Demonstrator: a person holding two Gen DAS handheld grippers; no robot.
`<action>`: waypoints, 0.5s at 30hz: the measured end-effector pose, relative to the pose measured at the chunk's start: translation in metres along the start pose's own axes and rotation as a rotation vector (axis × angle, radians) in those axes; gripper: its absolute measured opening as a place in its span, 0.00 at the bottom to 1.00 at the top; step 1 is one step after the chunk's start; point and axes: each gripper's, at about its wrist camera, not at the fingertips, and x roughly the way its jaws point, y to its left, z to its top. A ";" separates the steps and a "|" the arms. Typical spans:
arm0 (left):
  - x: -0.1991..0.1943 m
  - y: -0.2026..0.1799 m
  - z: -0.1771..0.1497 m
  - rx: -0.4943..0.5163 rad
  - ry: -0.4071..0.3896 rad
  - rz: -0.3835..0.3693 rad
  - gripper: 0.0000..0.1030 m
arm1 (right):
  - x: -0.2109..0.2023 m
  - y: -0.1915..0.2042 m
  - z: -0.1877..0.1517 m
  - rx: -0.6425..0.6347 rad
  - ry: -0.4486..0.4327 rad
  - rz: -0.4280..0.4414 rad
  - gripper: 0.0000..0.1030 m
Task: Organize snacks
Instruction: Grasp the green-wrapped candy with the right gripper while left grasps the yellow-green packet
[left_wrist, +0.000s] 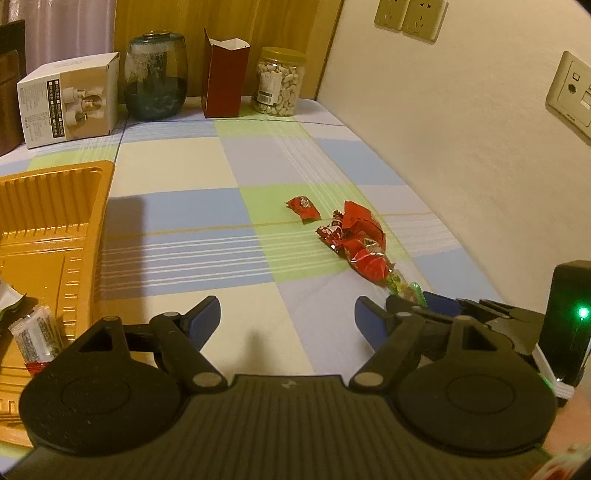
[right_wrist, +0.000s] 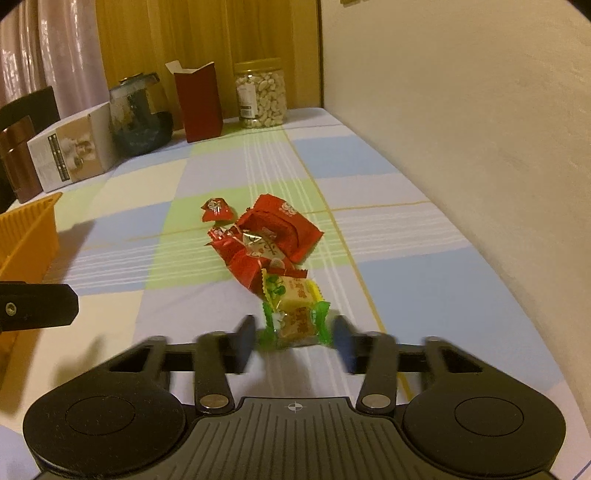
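The right gripper (right_wrist: 293, 341) has its fingers apart around a green-ended wrapped candy (right_wrist: 295, 326), not yet clamped, while the left gripper (left_wrist: 288, 314) hangs open over bare checked tablecloth (left_wrist: 177, 166). The slick, crinkly wrapper could squirt out if the fingers close on its twisted ends alone. That candy lies nearest in a line of red snack packets (right_wrist: 273, 236), well apart from the orange tray (left_wrist: 48, 221) at left.

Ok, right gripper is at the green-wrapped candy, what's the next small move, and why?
Probably close the right gripper. The green-wrapped candy sits between its open fingers on the tablecloth, nearest of the snack pile, though motion blur hides whether they touch. The left gripper is open and holds nothing beside the gold tray.
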 end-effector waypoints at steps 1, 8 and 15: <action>0.001 -0.001 0.000 0.003 0.002 -0.002 0.75 | 0.000 0.000 0.000 0.001 0.002 0.001 0.32; 0.011 -0.011 -0.002 0.031 -0.011 -0.050 0.75 | -0.018 -0.014 0.000 0.059 0.007 -0.016 0.25; 0.036 -0.038 -0.001 0.113 0.000 -0.130 0.65 | -0.043 -0.050 0.005 0.151 -0.024 -0.067 0.25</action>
